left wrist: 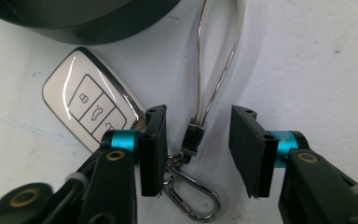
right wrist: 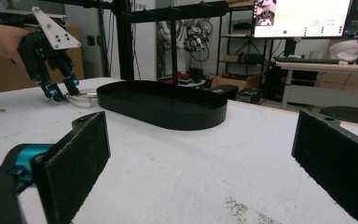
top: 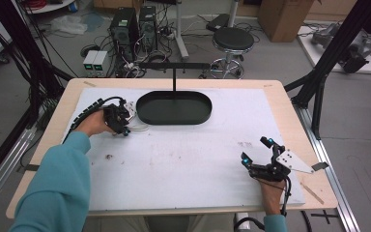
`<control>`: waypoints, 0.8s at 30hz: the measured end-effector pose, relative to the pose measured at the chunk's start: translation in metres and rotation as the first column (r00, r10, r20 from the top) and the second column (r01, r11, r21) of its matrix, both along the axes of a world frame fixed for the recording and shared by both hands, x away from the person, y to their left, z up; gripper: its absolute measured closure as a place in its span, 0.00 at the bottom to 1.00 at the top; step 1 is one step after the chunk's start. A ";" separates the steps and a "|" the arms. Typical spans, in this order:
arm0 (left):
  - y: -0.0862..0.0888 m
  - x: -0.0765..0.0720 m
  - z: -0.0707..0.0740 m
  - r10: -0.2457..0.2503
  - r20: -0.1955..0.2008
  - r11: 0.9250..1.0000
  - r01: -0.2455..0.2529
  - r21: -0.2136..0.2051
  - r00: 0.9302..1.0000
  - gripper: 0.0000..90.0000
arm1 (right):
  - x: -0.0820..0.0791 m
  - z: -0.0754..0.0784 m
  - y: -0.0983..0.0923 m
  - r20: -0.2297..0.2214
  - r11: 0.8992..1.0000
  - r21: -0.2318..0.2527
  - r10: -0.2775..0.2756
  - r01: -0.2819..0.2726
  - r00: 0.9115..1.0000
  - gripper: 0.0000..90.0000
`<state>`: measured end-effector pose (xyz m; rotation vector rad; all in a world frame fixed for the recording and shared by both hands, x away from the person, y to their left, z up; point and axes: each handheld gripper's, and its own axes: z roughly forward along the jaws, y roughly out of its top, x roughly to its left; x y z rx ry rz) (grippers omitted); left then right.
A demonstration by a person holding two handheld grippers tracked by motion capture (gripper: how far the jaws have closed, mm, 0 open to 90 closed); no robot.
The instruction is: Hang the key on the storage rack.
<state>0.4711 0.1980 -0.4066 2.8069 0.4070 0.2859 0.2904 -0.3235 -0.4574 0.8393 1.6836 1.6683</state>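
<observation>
white table (top: 198,159) | left hand-held gripper (left wrist: 198,154) spread astride key strap (left wrist: 216,70) | right hand-held gripper (right wrist: 200,163) spread, empty

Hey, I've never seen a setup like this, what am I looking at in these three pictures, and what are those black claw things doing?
A person sits at a table covered with a white mat, holding a two-jaw gripper tool in each hand. One picture looks down from above; the other two come from cameras riding on each tool. The left gripper is lowered over a white car key fob with a wire loop and a metal clip; the jaws straddle the loop's small black connector but do not pinch it yet. A black oval tray sits just beyond. The right gripper rests on the mat, open and holding nothing.
</observation>
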 end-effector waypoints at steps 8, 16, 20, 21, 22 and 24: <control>-0.002 0.001 0.000 -0.012 0.007 1.000 0.012 0.029 1.000 0.77 | 0.000 0.000 0.000 0.000 1.000 0.001 0.000 0.000 1.000 0.04; -0.004 -0.001 -0.003 -0.017 0.016 0.998 0.016 0.055 1.000 0.90 | 0.000 0.000 0.000 0.002 1.000 -0.001 -0.001 0.001 1.000 0.04; -0.005 -0.002 -0.002 -0.014 0.018 0.998 0.013 0.066 1.000 0.90 | 0.000 0.000 0.000 0.003 1.000 0.000 -0.001 0.001 1.000 0.04; -0.005 -0.002 -0.002 -0.014 0.018 0.998 0.013 0.066 1.000 0.90 | 0.000 0.000 0.000 0.003 1.000 -0.001 -0.001 0.001 1.000 0.04; -0.006 -0.002 -0.002 -0.022 0.016 0.997 0.020 0.070 1.000 0.90 | 0.000 0.000 0.000 0.003 1.000 -0.002 -0.001 0.001 1.000 0.04; -0.006 -0.003 -0.003 -0.012 0.018 0.998 0.011 0.058 1.000 0.90 | 0.000 0.000 0.000 0.002 1.000 0.000 0.000 0.000 1.000 0.04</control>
